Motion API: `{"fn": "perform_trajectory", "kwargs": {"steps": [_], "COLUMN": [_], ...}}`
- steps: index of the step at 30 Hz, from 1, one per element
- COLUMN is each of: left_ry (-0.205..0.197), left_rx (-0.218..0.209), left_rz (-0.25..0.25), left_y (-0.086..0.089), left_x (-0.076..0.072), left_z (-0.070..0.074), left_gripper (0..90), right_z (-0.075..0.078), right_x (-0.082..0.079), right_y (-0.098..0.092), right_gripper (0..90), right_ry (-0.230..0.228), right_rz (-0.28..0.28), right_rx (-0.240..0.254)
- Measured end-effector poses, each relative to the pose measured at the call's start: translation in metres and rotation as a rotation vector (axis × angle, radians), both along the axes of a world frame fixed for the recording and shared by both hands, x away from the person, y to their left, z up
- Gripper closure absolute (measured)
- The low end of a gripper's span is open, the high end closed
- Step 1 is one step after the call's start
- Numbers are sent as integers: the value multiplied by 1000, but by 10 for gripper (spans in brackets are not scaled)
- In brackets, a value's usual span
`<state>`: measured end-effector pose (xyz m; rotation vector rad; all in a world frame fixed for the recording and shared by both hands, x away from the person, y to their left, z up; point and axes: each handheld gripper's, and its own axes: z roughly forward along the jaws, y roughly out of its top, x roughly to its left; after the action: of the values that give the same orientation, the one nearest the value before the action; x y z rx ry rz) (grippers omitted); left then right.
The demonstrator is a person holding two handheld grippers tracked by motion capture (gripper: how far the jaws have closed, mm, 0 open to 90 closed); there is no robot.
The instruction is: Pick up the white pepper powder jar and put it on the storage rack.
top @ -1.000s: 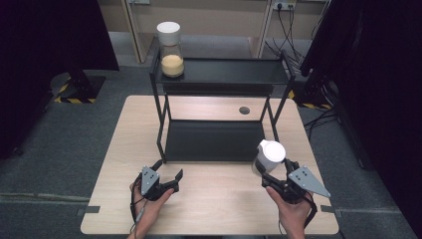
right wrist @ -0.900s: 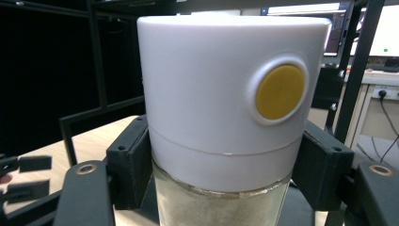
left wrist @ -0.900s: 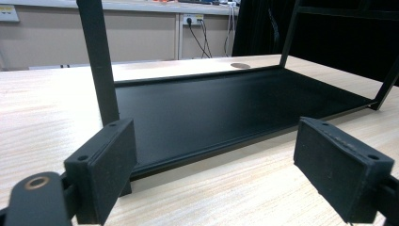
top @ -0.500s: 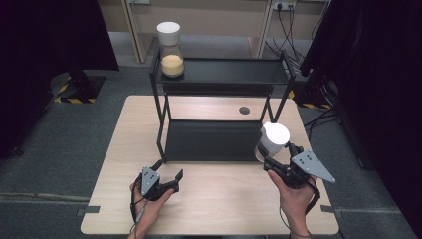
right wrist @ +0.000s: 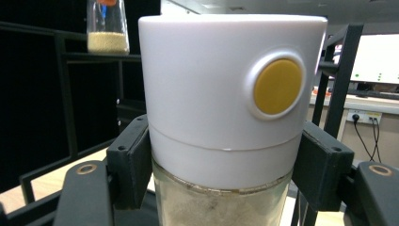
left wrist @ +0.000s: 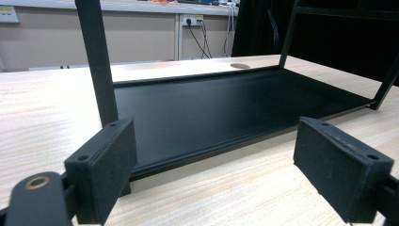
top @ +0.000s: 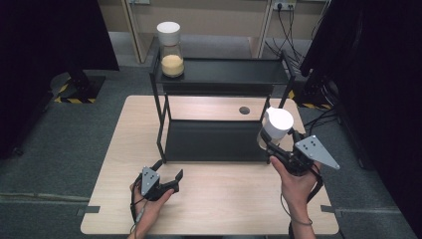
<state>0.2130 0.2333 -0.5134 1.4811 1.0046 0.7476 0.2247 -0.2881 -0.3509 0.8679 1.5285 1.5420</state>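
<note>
My right gripper is shut on a glass jar with a white lid, lifted above the table by the black shelf rack's right front post. In the right gripper view both pads press the jar just under its lid, which bears a round yellow button; pale grains fill the glass. A second jar with yellow grains and a white lid stands on the rack's top shelf at the left. My left gripper rests open on the table before the rack's left front post, nothing between its jaws.
The wooden table has a round cable hole behind the rack. The rack's lower shelf is bare. Dark curtains stand at both sides, and cables and wall sockets lie beyond the table.
My right gripper has risen with the jar and moved a little toward the rack's right front post. The left gripper has stayed put.
</note>
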Motion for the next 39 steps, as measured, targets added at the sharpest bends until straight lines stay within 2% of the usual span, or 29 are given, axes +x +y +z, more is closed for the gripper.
{"fn": "perform_trajectory", "kwargs": {"steps": [22, 28, 39], "left_ry": [2, 2, 4], "left_rx": [-3, -3, -5], "left_rz": [0, -1, -2], "left_y": [0, 0, 0], "left_x": [0, 0, 0], "left_z": [0, 0, 0], "left_gripper": [132, 132, 132], "right_z": [44, 61, 80], "right_x": [22, 29, 39], "right_y": [9, 11, 14], "right_gripper": [308, 308, 308], "right_ry": [-26, -25, -24], "right_rz": [-39, -54, -70], "right_rx": [20, 15, 11]}}
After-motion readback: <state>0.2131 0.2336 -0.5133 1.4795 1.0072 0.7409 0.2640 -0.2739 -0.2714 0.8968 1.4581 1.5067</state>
